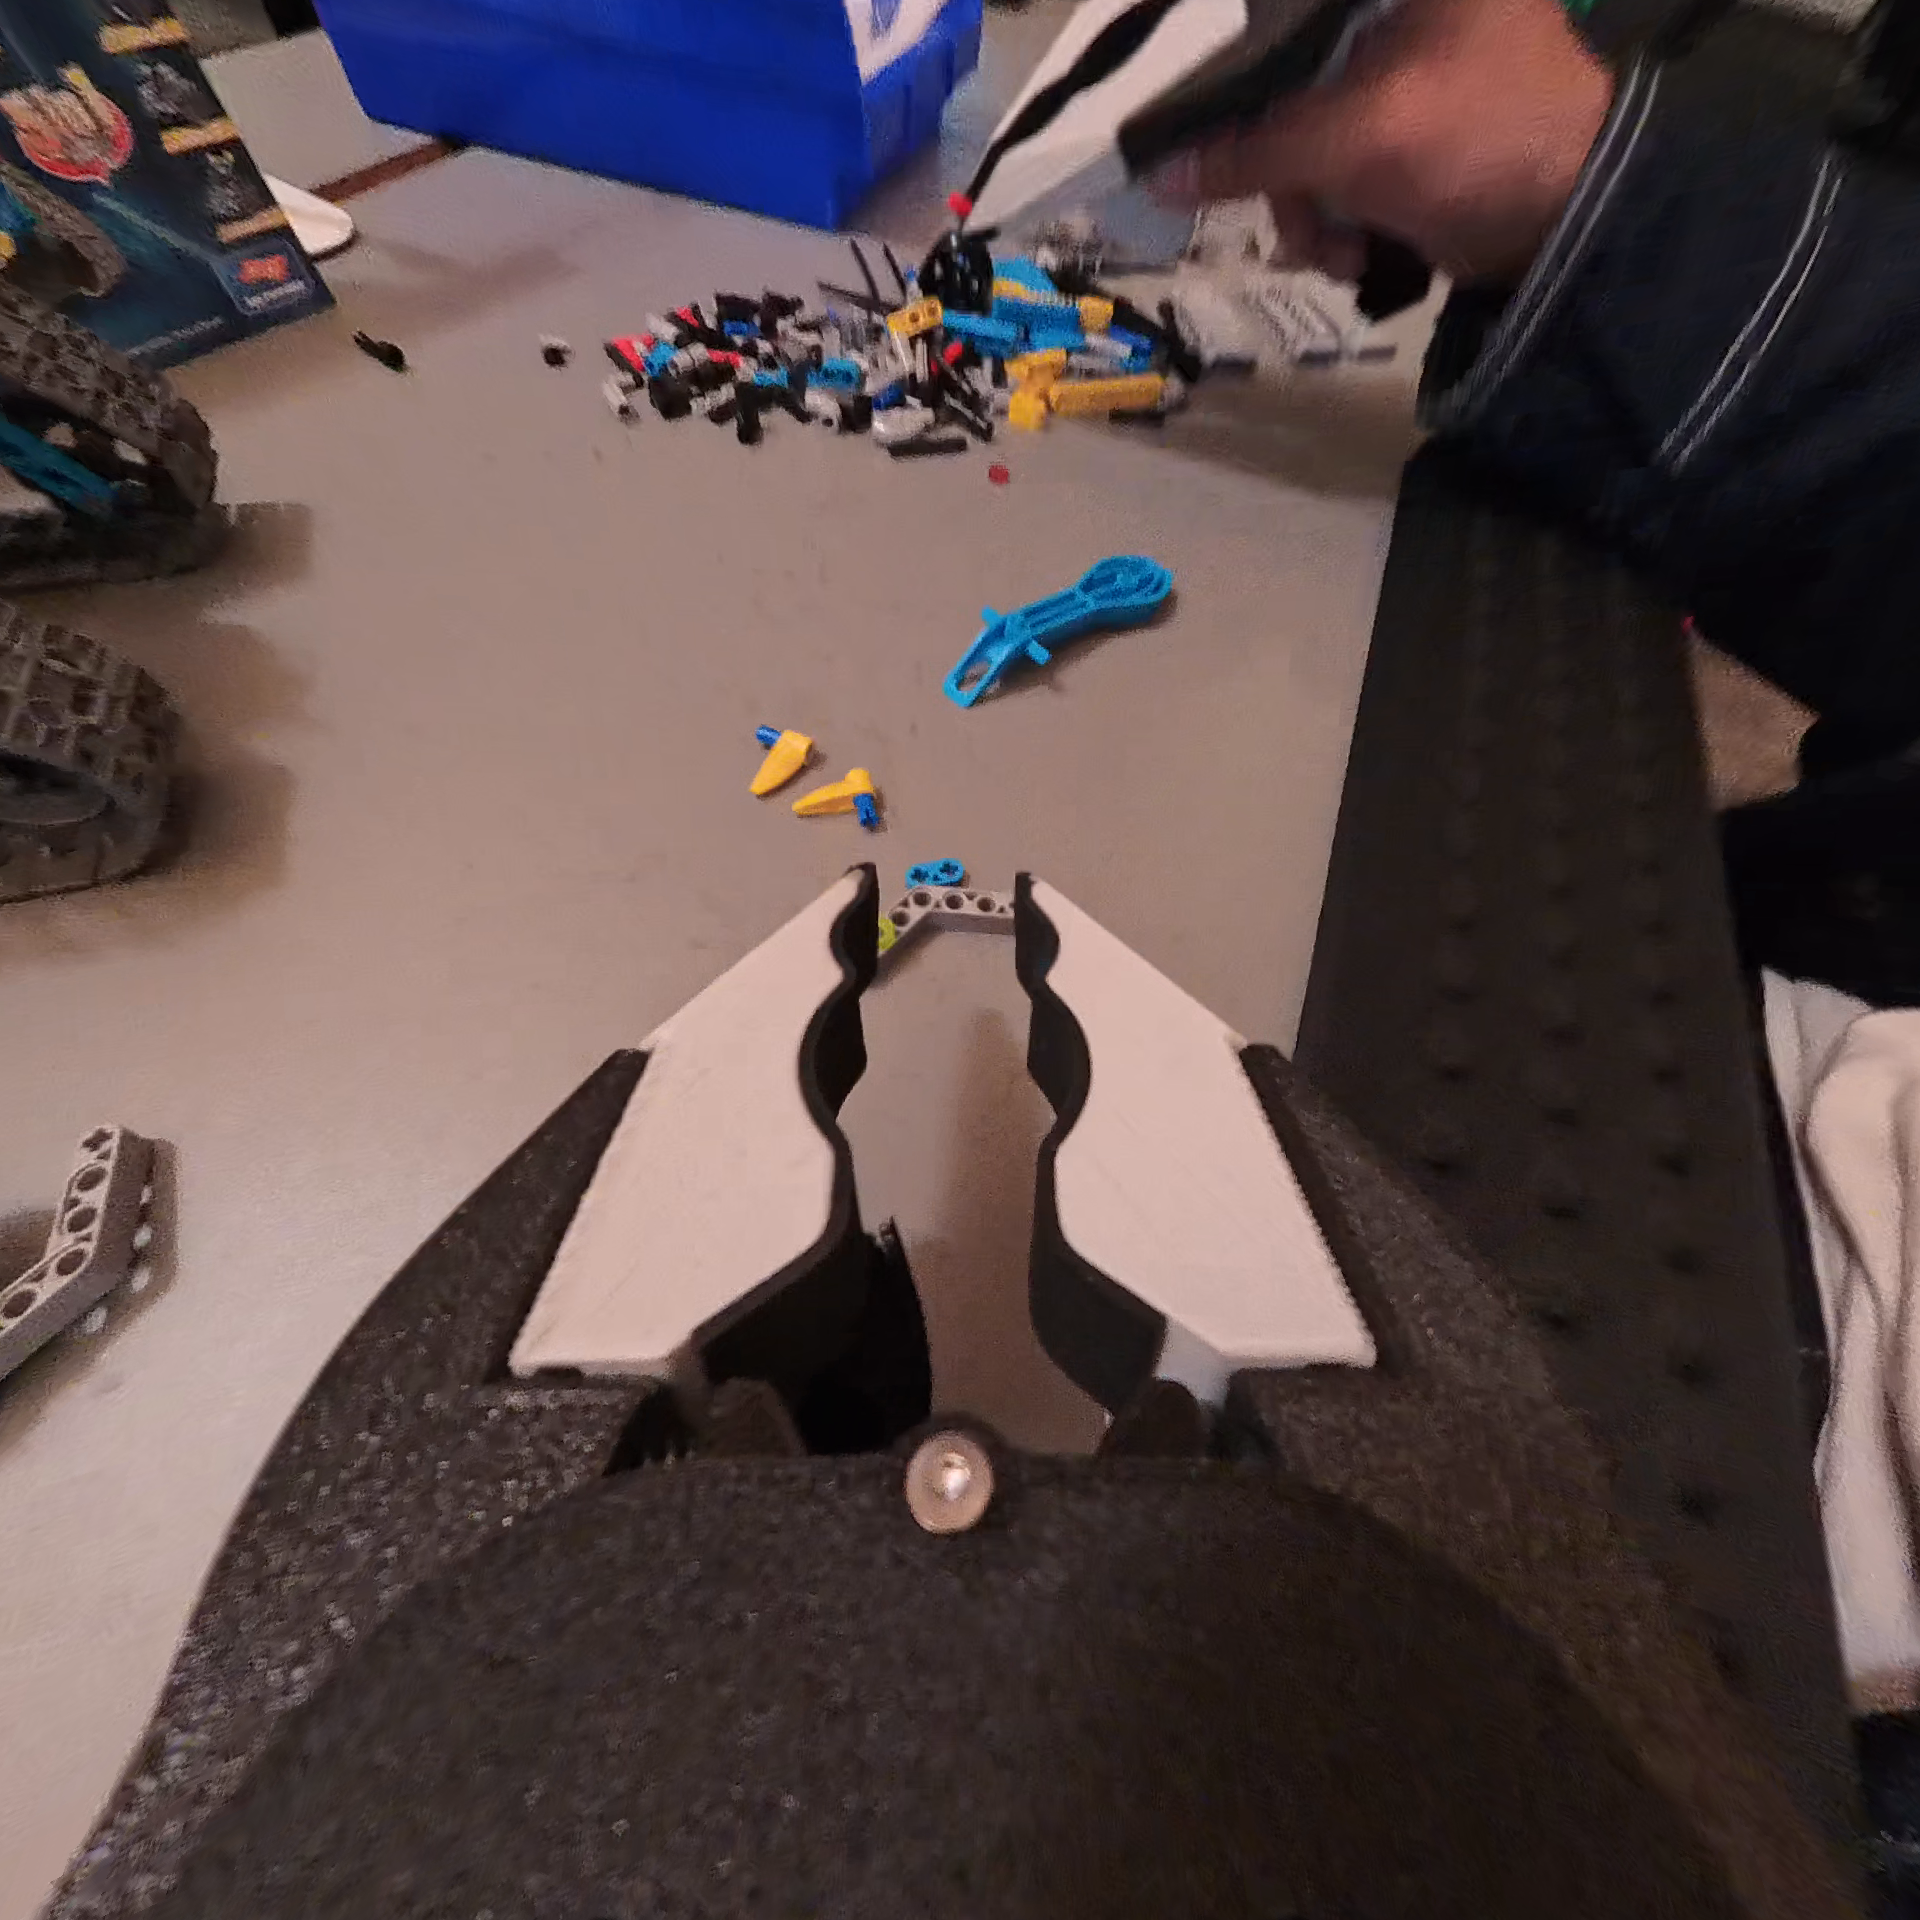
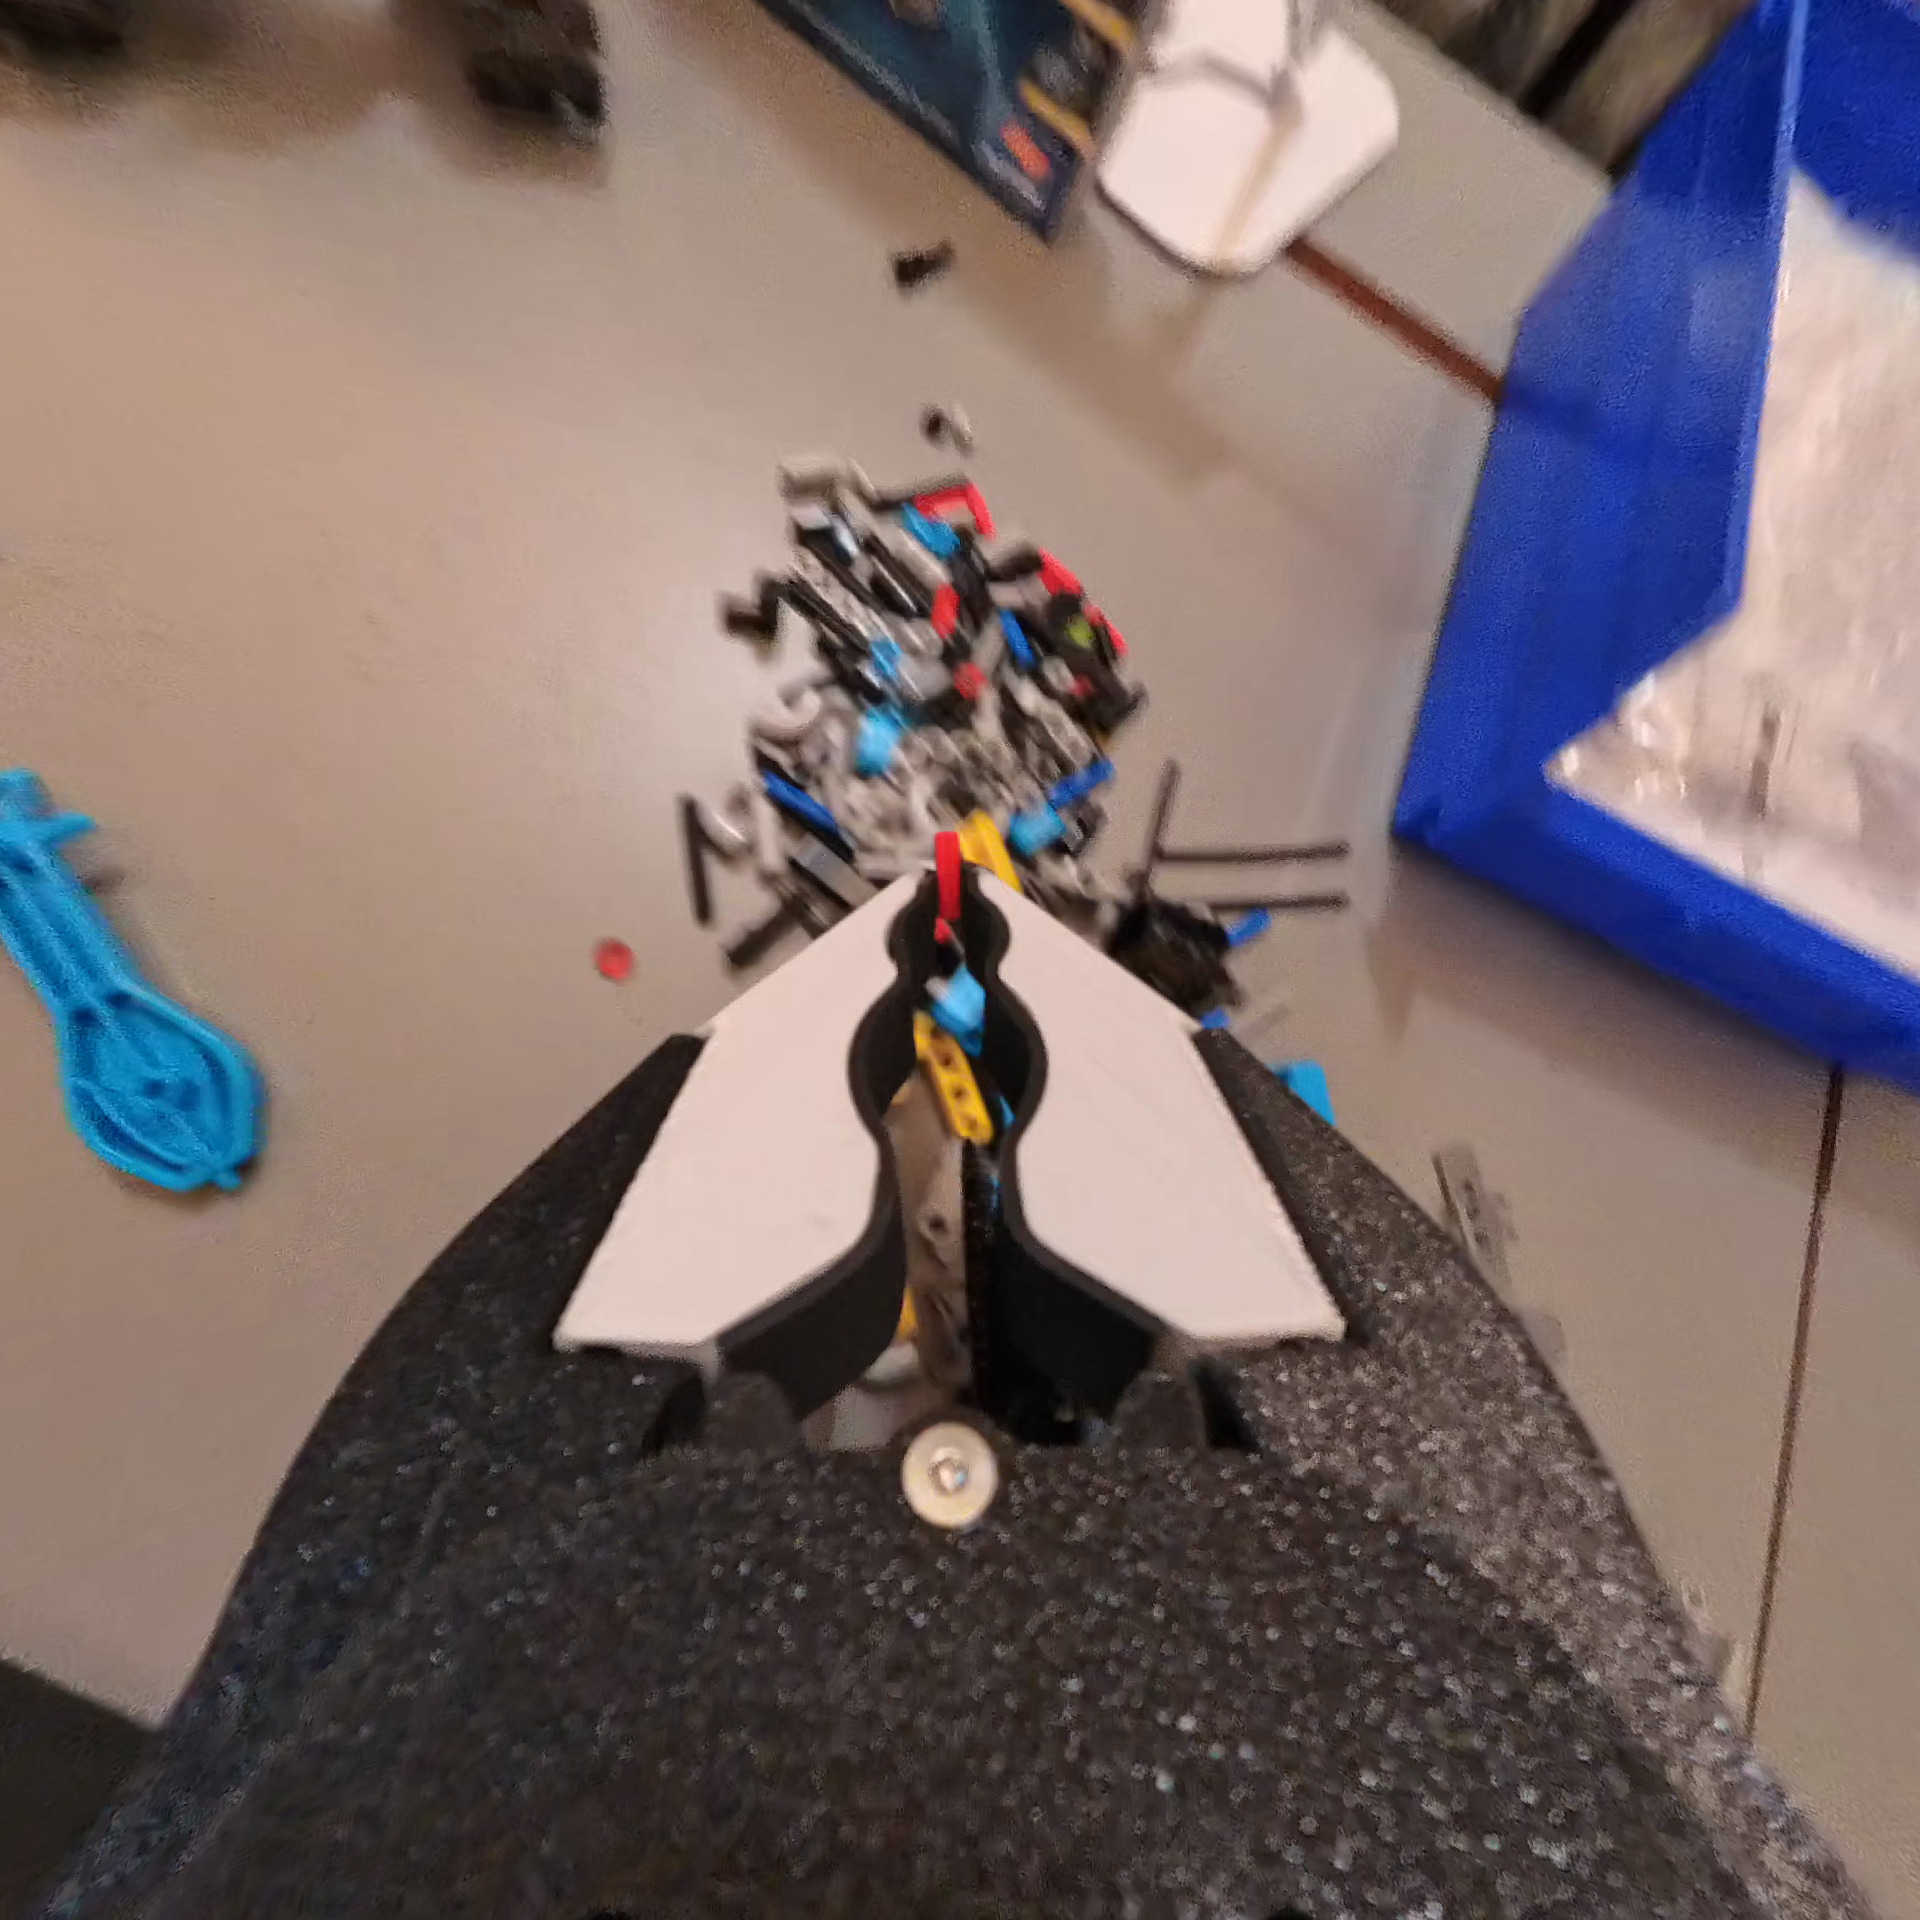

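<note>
Bricks (image 2: 935, 675) sit piled mid-tabletop (image 1: 468, 727). Our right claw (image 2: 948, 883) is clenched on a red pin (image 2: 945, 868) right above that pile, while our left claw (image 1: 943, 883) hangs released by a grey beam (image 1: 956, 906), gripping nothing.

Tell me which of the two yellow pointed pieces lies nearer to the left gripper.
The right one, with its blue pin at the right end, lies nearer the left gripper. The other, with its pin at upper left, lies farther.
</note>
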Demonstrator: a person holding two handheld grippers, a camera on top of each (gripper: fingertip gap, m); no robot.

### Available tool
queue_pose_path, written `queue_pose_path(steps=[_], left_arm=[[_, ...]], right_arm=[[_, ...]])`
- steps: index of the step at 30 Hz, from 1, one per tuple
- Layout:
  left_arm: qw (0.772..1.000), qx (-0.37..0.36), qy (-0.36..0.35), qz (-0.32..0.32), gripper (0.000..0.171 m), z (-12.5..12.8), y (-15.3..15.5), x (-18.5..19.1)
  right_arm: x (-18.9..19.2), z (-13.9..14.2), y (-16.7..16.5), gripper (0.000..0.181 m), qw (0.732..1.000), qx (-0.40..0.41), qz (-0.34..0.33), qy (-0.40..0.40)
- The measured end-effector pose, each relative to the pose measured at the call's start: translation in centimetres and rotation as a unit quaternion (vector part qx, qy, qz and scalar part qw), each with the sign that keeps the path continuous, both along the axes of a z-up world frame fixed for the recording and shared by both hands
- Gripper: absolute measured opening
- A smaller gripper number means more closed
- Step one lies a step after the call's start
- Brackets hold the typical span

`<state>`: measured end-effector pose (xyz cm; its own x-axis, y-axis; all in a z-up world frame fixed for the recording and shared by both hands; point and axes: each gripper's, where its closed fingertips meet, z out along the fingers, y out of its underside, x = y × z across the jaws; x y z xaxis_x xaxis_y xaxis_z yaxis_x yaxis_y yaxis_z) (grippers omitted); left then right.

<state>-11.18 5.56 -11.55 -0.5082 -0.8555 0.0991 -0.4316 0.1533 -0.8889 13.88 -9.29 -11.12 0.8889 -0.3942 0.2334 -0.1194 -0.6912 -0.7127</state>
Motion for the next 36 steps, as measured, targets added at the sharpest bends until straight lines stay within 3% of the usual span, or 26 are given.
queue_pose_path(steps=[2, 6, 12, 13, 15, 18, 20, 23, 27, 30, 35, 36], left_arm=[[1.000, 0.000, 0.015, 0.004, 0.025, -0.4, 0.1, 0.1], [0.998, -0.039, 0.028, 0.037, 0.025, -0.2, 1.4, 0.6], [0.995, -0.067, 0.042, 0.062, 0.025, -0.3, 2.5, 0.8], [0.995, -0.065, 0.044, 0.063, 0.025, -0.3, 2.5, 0.8], [0.995, -0.062, 0.044, 0.062, 0.025, -0.4, 2.5, 0.7], [0.995, -0.056, 0.046, 0.063, 0.025, -0.5, 2.5, 0.7], [0.996, -0.051, 0.047, 0.064, 0.025, -0.6, 2.6, 0.7], [0.996, -0.042, 0.055, 0.059, 0.025, -1.0, 2.5, 0.6], [0.995, 0.030, 0.090, 0.023, 0.023, -2.9, 2.3, 0.8], [0.993, 0.071, 0.090, -0.013, 0.023, -3.4, 1.3, 1.3], [0.986, 0.129, 0.091, -0.053, 0.022, -4.4, 0.8, 1.7], [0.986, 0.123, 0.094, -0.063, 0.014, -4.3, 0.6, 1.9]], right_arm=[[1.1, -1.3, -1.9, 0.002, 0.999, -0.025, -0.021, 0.018], [1.2, -3.1, -2.4, 0.008, 0.998, -0.046, -0.021, 0.041], [0.9, 0.1, -1.7, 0.014, 1.000, -0.003, -0.023, 0.018], [-0.5, 0.7, -0.5, 0.015, 1.000, 0.012, 0.003, 0.029], [-6.0, 1.2, 3.1, 0.024, 0.989, 0.033, 0.120, 0.077], [-15.0, -0.5, 6.3, 0.038, 0.948, -0.003, 0.286, 0.142], [-16.9, -1.9, 7.4, 0.037, 0.939, -0.022, 0.317, 0.133], [-17.3, -3.2, 8.2, 0.037, 0.939, -0.038, 0.313, 0.138], [-20.7, -1.9, 10.4, 0.034, 0.926, -0.004, 0.355, 0.126], [-19.8, -3.1, 9.6, 0.039, 0.932, -0.071, 0.350, 0.068], [-15.2, -2.7, 6.0, 0.037, 0.951, -0.093, 0.289, 0.057], [-14.8, -3.3, 5.6, 0.037, 0.952, -0.105, 0.281, 0.064]])
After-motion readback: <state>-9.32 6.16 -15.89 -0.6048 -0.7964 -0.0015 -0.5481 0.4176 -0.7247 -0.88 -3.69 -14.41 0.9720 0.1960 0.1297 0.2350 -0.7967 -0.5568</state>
